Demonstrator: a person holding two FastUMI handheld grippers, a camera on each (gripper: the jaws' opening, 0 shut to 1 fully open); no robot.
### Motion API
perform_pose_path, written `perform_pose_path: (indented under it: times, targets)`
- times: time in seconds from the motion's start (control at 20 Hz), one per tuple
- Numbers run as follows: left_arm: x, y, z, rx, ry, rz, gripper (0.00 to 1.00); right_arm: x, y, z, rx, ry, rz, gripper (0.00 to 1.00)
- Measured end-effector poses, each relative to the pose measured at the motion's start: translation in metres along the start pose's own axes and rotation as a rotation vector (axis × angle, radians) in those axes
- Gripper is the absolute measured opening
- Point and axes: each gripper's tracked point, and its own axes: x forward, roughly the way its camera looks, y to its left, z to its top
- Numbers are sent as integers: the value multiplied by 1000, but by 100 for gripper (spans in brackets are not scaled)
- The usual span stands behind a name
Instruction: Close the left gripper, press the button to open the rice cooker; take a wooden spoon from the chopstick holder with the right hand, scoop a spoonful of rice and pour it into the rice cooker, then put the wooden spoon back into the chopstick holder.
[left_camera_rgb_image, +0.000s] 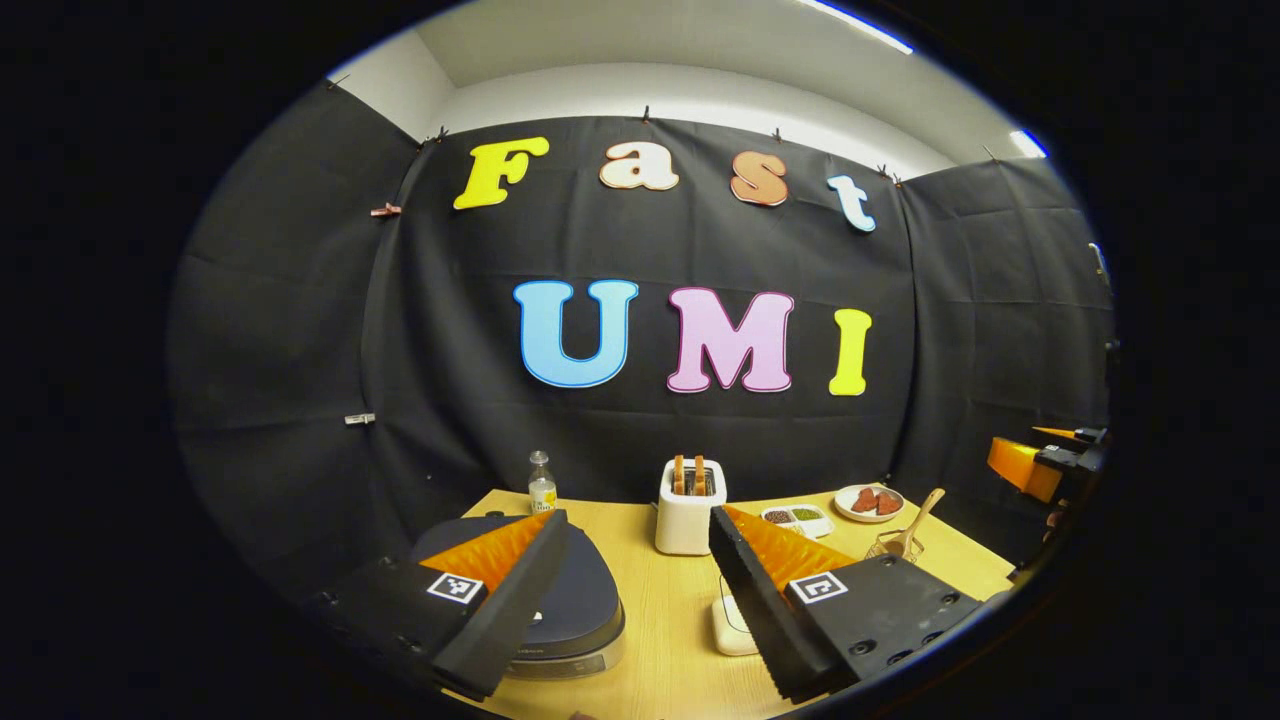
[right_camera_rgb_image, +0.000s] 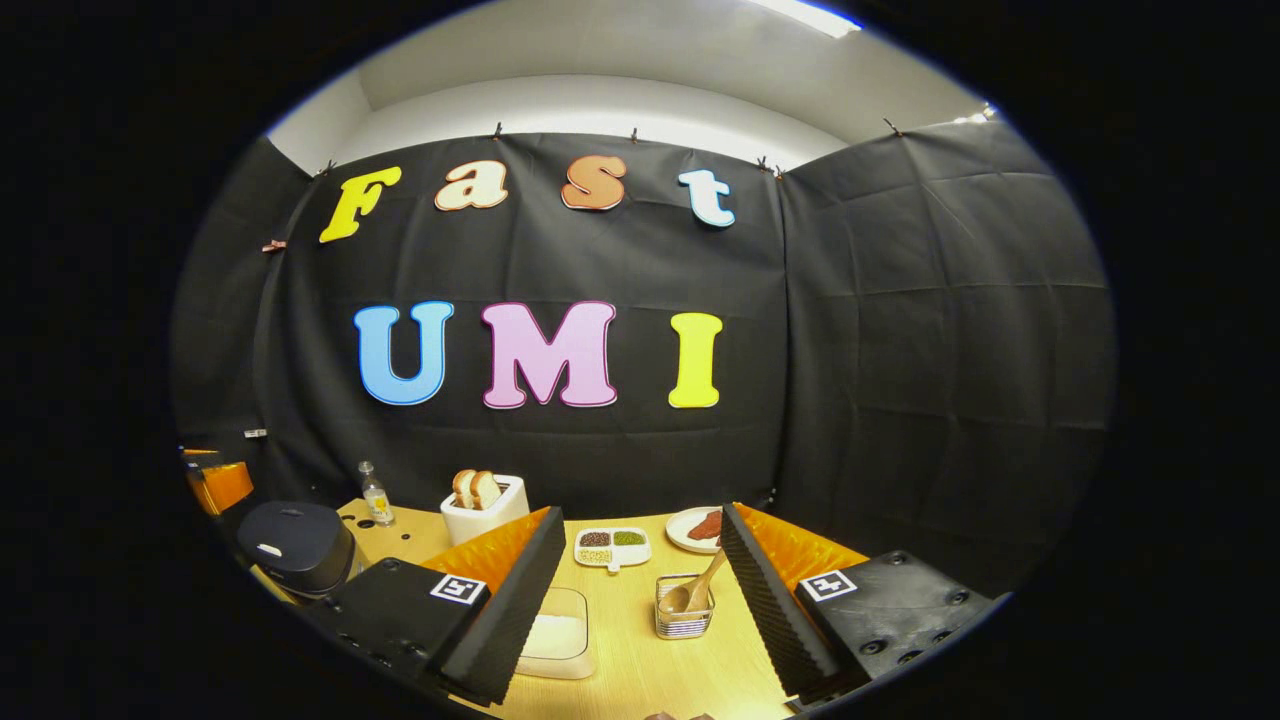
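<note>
Dark, rounded cooker (right_camera_rgb_image: 296, 545) at the bench's left end, lid shut. Wire holder (right_camera_rgb_image: 684, 607) upright mid-bench, with a wooden spoon (right_camera_rgb_image: 697, 592) standing in it, bowl down, handle tilted up to the right. Clear tub of white rice (right_camera_rgb_image: 556, 634) just left of the holder, uncovered. Seen from the left tool: cooker (left_camera_rgb_image: 560, 590) close in front, holder (left_camera_rgb_image: 896, 545) and spoon (left_camera_rgb_image: 918, 520) well apart to the right.

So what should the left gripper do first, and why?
Probably shut the left gripper. Its fingers are spread wide open, the rice cooker sits lid-down just below it, and the wooden spoon stands untouched in the chopstick holder. A closed tip should press the button better.
</note>
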Motion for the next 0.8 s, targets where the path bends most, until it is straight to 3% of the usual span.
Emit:
perform_pose_path:
  times: [0.2, 0.5, 0.7, 0.8]
  targets:
    - [1, 2, -4, 9, 20, 6, 92, -3, 12, -4, -69, -6, 63, 98]
    - [7, 23, -7, 12, 61, 37, 94, 1, 25, -1, -38, 5, 103, 98]
    - [11, 48, 1, 4, 64, 62, 84, -2, 27, -4, -41, 1, 96, 98]
    - [15, 58, 1, 2, 81, 55, 73, -6, 27, -7, -38, 8, 89, 98]
